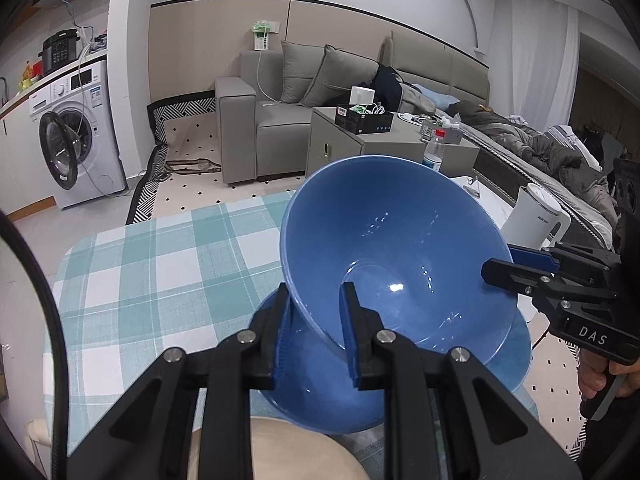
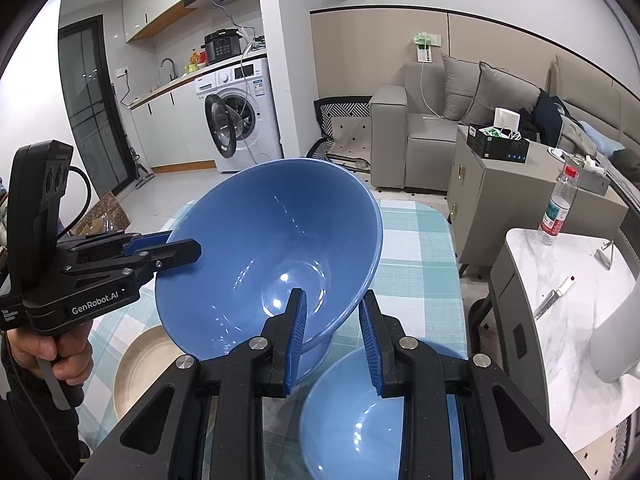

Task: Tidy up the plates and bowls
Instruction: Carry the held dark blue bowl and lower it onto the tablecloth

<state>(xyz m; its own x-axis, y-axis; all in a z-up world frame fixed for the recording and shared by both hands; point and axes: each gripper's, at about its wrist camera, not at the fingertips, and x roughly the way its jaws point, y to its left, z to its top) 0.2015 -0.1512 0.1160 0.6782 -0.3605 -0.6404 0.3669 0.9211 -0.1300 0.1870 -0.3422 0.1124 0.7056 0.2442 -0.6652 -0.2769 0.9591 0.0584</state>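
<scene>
A large blue bowl (image 1: 392, 248) (image 2: 260, 248) hangs tilted above the checked table, held from two sides. My left gripper (image 1: 316, 286) is shut on its near wall; in the right wrist view the same left gripper (image 2: 182, 246) pinches the bowl's left rim, with a hand on its handle. My right gripper (image 2: 333, 294) is shut on the wall near the bowl's foot, and in the left wrist view this right gripper (image 1: 500, 262) clamps the right rim. A second blue bowl (image 1: 320, 400) (image 2: 352, 420) sits on the table right beneath. A beige plate (image 1: 272, 452) (image 2: 136, 372) lies beside it.
The table wears a teal checked cloth (image 1: 160, 280) (image 2: 416, 248). A white kettle (image 1: 536, 220) and a water bottle (image 2: 558, 208) stand on a marble side table (image 2: 560, 280) to the right. A grey cabinet (image 2: 500, 184) and a sofa are behind.
</scene>
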